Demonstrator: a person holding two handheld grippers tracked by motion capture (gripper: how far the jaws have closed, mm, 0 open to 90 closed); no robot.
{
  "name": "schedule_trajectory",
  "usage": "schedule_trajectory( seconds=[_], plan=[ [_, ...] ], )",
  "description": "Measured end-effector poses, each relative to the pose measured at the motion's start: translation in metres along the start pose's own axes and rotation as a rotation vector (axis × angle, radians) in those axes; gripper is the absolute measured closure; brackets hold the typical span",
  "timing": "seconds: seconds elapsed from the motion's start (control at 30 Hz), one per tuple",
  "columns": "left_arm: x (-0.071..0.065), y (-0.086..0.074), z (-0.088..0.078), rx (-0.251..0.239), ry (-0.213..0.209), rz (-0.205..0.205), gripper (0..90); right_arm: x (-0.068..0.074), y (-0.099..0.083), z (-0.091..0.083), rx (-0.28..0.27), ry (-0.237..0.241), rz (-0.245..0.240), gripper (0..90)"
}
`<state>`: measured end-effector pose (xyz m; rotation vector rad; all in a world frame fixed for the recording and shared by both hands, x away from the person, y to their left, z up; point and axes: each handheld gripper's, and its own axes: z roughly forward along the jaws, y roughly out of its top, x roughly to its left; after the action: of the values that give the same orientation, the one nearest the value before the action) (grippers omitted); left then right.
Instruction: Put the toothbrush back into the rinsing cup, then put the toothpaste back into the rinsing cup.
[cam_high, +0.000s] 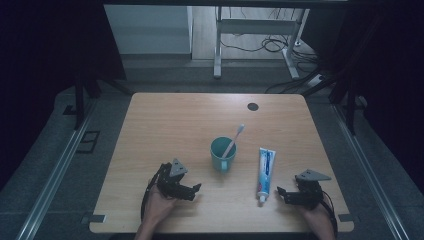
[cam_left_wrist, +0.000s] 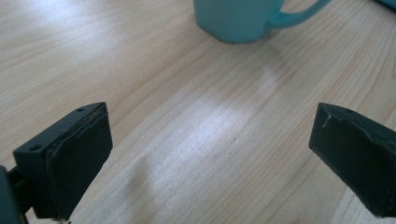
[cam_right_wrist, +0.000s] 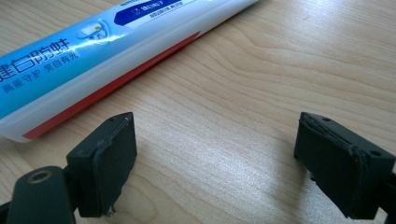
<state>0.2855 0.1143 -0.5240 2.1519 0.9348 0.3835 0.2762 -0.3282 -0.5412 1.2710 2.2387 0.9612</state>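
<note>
A teal mug (cam_high: 222, 154) stands near the table's middle with a white toothbrush (cam_high: 234, 139) leaning in it. Right of it lies a blue and white toothpaste tube (cam_high: 265, 172), cap toward the front edge. My left gripper (cam_high: 196, 190) rests low at the front left, open, pointing right toward the mug (cam_left_wrist: 243, 18); nothing is between its jaws. My right gripper (cam_high: 281, 194) rests at the front right, open, pointing left, just short of the tube's cap end. In the right gripper view the tube (cam_right_wrist: 102, 51) lies past the left jaw, with bare wood between the jaws.
The wooden table (cam_high: 170, 125) has a dark round grommet (cam_high: 253, 106) near its back edge. Beyond the table stand a white desk frame (cam_high: 260, 35) and loose cables (cam_high: 280, 45) on the floor. Dark curtains flank both sides.
</note>
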Motion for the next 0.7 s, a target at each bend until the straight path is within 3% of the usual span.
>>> schedule_trajectory(
  seconds=[0.33, 0.7],
  plan=[
    [-0.002, -0.008, 0.007, 0.045, 0.009, 0.007, 0.0, 0.000, 0.000, 0.000, 0.000, 0.001, 0.001, 12.9],
    [0.000, -0.012, 0.009, 0.044, 0.009, -0.012, 0.0, 0.003, 0.001, -0.001, 0.017, -0.006, 0.012, 13.4]
  ],
)
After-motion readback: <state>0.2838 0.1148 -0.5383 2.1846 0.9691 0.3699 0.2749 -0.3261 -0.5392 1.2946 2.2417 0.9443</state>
